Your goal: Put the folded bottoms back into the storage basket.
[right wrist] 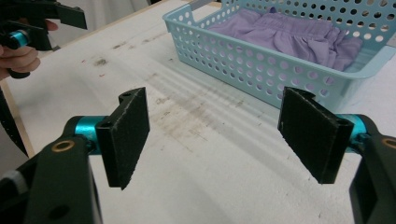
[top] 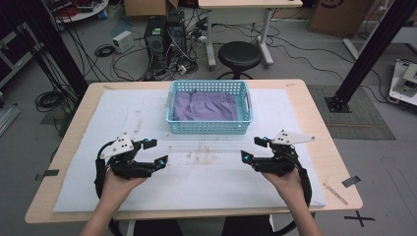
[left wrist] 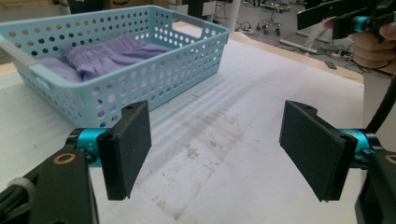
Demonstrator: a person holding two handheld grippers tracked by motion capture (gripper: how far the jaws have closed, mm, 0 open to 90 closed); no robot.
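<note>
Right now the purple cloth point(top: 205, 105) lies folded inside the light blue basket point(top: 209, 129), which sits at the middle of the far edge of the table point(top: 314, 132), on the white mat point(top: 98, 128). It looks like a pair of shorts, because one end is gathered like a stretchy waistband, but I cannot be sure. The cloth looks soft and light. It will bend and droop when it is lifted, and it will not break. A good place to pinch it is the bunched, gathered edge near the top of the pile, where there is more to grab. The basket is light plastic with holes, so it may slide or lift if the cloth snags.

The left gripper point(top: 156, 152) hangs over the near left part of the mat, and the right gripper point(top: 254, 149) over the near right part. Both have their jaws spread wide and hold nothing. Both are well apart from the basket.

The basket walls hide the lower folds of the cloth, so how many layers lie there is hard to tell. Brown smudges mark the mat between the grippers.
</note>
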